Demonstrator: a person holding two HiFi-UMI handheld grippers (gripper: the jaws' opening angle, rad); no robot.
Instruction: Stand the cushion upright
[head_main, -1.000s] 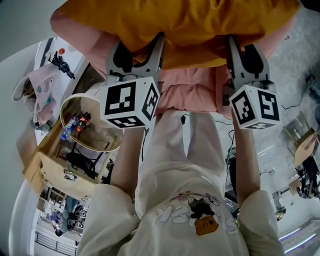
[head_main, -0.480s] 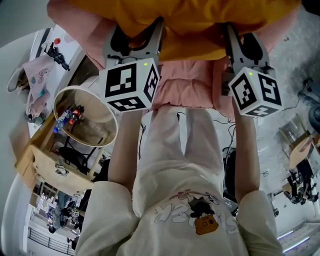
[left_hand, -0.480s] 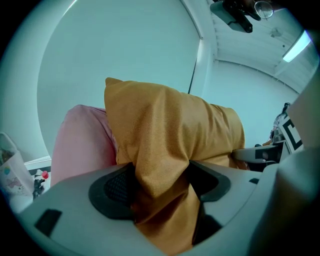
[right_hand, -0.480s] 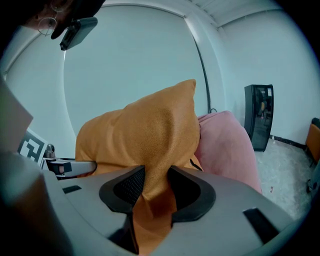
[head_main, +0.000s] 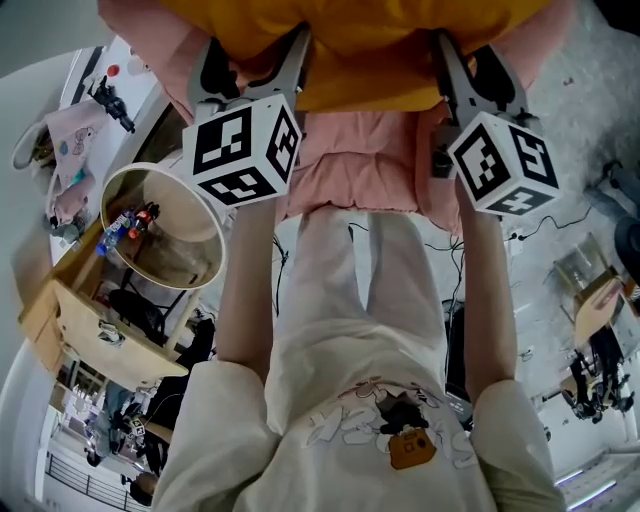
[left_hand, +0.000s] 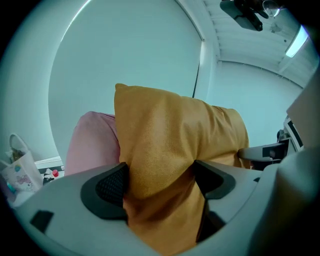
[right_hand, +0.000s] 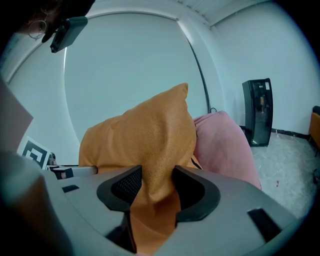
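Observation:
A mustard-orange cushion (head_main: 350, 30) rests against the back of a pink armchair (head_main: 370, 160), above its seat. In the left gripper view the cushion (left_hand: 170, 135) stands upright in front of the pink backrest (left_hand: 92, 145). My left gripper (head_main: 255, 60) holds its lower left edge. Fabric bulges between the pads (left_hand: 112, 185), and the jaws are opening. My right gripper (head_main: 470, 65) pinches a fold of the lower right edge (right_hand: 150, 135). Its jaws are opening too, with the cloth still touching both pads (right_hand: 127, 187).
A round tub (head_main: 200, 260) with small items stands at my left on a wooden unit (head_main: 60, 320). Cables (head_main: 450, 290) lie on the floor by my legs. A black tower appliance (right_hand: 257, 112) stands beyond the pink chair (right_hand: 225, 145), against the wall.
Both grippers and the cushion sit a little higher in the head view, and the left gripper has tilted slightly. Both still have the cushion between their jaws.

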